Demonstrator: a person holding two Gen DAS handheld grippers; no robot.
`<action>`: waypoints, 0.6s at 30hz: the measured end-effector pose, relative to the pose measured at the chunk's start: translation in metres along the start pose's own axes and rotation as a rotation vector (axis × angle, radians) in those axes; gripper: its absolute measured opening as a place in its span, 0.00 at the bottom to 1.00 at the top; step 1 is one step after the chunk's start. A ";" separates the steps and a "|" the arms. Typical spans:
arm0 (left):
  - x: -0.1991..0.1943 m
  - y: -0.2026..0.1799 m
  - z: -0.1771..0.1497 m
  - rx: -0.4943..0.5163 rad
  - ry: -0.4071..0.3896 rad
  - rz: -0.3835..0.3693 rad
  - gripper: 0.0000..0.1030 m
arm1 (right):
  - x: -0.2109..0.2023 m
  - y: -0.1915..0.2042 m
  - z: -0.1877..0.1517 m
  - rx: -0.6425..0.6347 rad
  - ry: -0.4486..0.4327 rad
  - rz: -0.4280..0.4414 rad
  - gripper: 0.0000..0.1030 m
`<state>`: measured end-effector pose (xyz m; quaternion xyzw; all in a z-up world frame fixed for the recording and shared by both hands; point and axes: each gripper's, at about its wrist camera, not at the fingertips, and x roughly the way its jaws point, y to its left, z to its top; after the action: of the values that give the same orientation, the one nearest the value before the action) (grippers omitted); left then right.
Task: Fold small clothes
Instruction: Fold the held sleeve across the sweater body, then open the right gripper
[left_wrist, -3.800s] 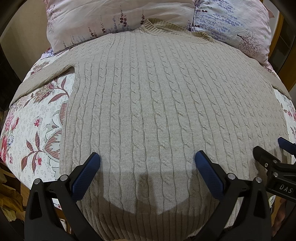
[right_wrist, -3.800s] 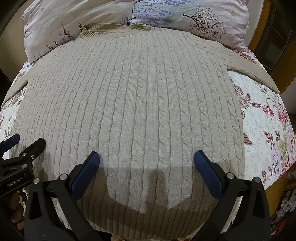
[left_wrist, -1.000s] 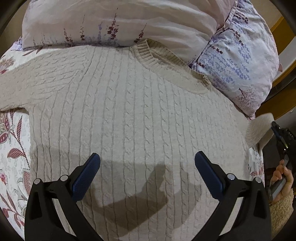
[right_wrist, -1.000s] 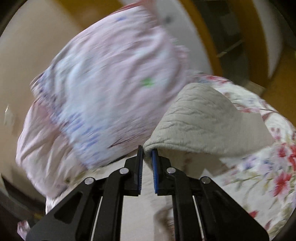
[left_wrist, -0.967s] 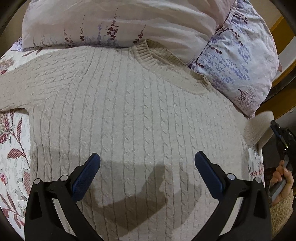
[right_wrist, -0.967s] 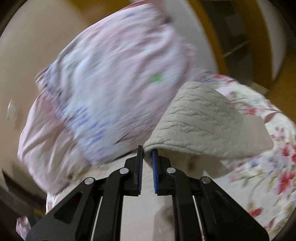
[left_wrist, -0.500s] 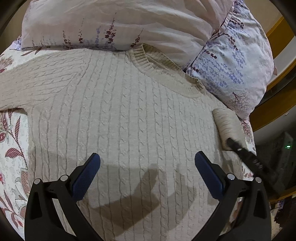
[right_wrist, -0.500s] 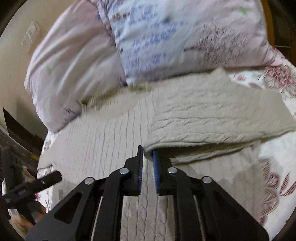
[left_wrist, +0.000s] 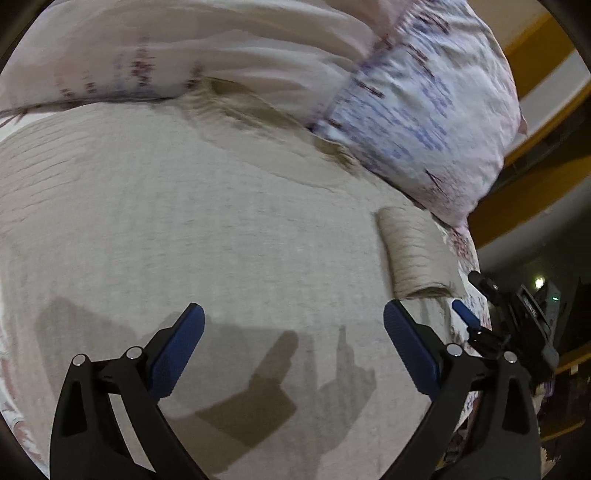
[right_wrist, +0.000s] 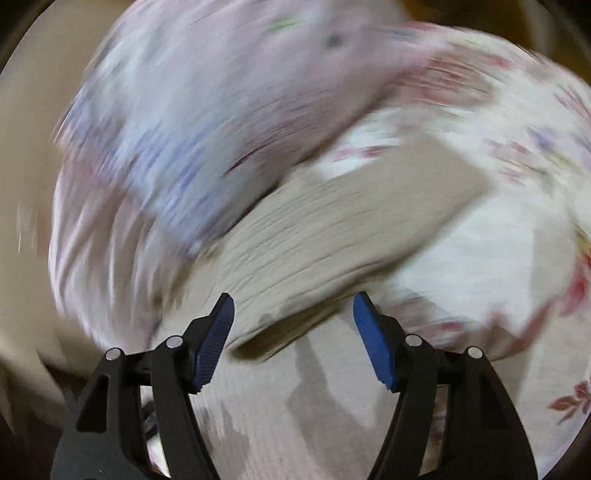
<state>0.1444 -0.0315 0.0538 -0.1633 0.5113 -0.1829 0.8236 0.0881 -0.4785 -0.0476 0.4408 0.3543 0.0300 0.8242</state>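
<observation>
The big tan sweater (left_wrist: 229, 229) lies flat on the flowery bed (right_wrist: 517, 206), its neck up at 12 o'clock by the pillows (left_wrist: 424, 110). One sleeve (left_wrist: 413, 254), at 3 o'clock, is folded in. The rest looks not folded yet. The right gripper (right_wrist: 293, 332) is opening with nothing in it. The left gripper (left_wrist: 291, 350) is wide apart and empty. No boxes or baskets show.

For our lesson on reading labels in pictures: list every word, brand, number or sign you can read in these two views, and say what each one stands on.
None can be read.
Right claw: its black body shows no legible lettering in the left wrist view; too dark and small to tell.
Sweater: plain beige knit, no label showing.
Pillows: only a blurred flower print, no words.
Right wrist view: motion-blurred throughout, nothing legible.
</observation>
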 end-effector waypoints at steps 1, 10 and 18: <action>0.005 -0.008 0.000 0.019 0.008 -0.007 0.95 | -0.002 -0.018 0.006 0.090 -0.007 0.001 0.65; 0.017 -0.019 -0.003 0.058 0.045 -0.014 0.89 | 0.001 -0.068 0.034 0.342 -0.053 0.029 0.36; -0.003 0.022 0.006 -0.033 0.005 -0.001 0.82 | -0.002 -0.018 0.045 0.121 -0.126 -0.027 0.09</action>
<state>0.1513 -0.0108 0.0486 -0.1768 0.5161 -0.1751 0.8196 0.1090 -0.5215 -0.0437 0.4860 0.3090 -0.0305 0.8170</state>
